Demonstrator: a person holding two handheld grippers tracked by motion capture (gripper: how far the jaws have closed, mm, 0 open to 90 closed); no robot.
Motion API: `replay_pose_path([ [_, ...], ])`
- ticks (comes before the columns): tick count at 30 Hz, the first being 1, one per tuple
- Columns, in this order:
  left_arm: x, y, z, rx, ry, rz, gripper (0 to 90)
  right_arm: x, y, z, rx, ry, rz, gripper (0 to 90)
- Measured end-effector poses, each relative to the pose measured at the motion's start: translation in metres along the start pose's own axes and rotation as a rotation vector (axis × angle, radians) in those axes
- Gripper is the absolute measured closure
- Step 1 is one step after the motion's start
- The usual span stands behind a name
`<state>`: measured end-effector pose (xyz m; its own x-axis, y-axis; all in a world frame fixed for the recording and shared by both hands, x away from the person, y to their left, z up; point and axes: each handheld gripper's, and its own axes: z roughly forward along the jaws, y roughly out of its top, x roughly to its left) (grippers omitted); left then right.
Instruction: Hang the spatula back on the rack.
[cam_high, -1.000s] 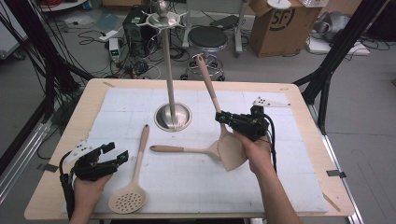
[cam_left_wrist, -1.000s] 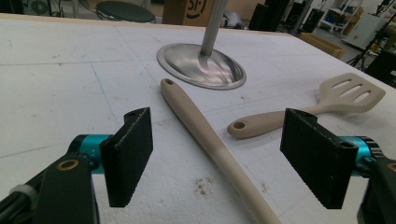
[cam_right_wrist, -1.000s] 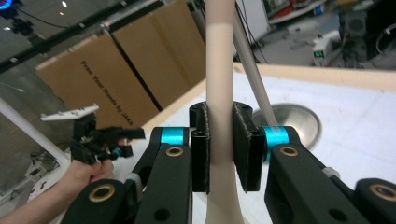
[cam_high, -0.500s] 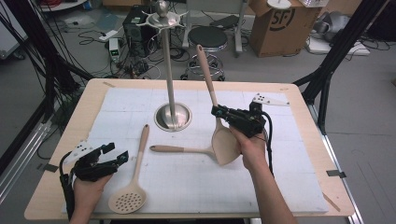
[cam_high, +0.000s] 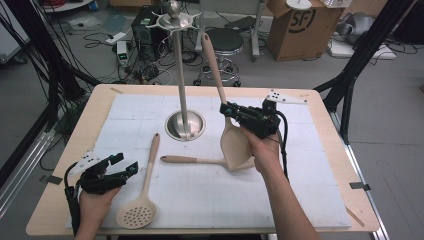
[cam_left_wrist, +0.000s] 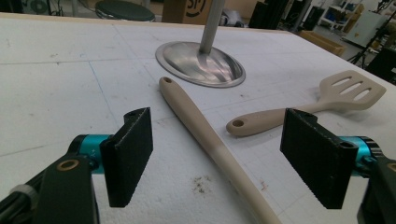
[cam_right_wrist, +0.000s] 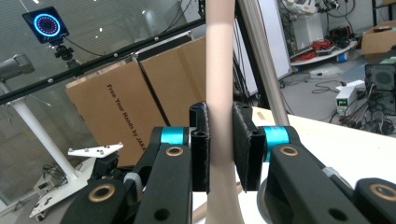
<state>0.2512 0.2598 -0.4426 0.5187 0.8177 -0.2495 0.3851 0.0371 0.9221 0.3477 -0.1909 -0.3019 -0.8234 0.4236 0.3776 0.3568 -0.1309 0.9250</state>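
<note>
My right gripper (cam_high: 228, 110) is shut on the handle of a beige solid spatula (cam_high: 235, 146), which stands almost upright above the table. Its handle tip leans toward the hooks atop the metal stand (cam_high: 183, 95). In the right gripper view both pads (cam_right_wrist: 200, 135) press the beige handle (cam_right_wrist: 219, 74), and the stand's pole (cam_right_wrist: 261, 56) is just behind. My left gripper (cam_high: 126, 162) rests open at the front left. Between its open jaws in the left gripper view (cam_left_wrist: 217, 140) lies the handle of a perforated skimmer (cam_left_wrist: 205, 135), untouched. A slotted spatula (cam_left_wrist: 348, 91) lies flat further on.
The stand's round steel base (cam_high: 185, 125) sits mid-table on the white mat (cam_high: 310, 165). The skimmer's head (cam_high: 136, 215) is near the front edge. A white bracket plate (cam_high: 284, 97) lies at the back right. Boxes, a stool and cables stand beyond the table.
My right gripper has risen and moved left toward the stand, lifting the solid spatula further off the table. The left gripper has stayed where it was.
</note>
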Motion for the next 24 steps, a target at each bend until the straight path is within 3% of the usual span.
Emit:
replay_pose_path([
  [8, 0.002, 0.001, -0.002, -0.012, 0.005, -0.008, 26.0, 0.003, 0.013, 0.01, 0.003, 0.008, 0.001, 78.4],
  [24, 0.001, 0.001, 0.001, -0.013, -0.002, -0.009, 26.0, -0.005, 0.013, 0.019, 0.004, 0.017, 0.018, 78.4],
])
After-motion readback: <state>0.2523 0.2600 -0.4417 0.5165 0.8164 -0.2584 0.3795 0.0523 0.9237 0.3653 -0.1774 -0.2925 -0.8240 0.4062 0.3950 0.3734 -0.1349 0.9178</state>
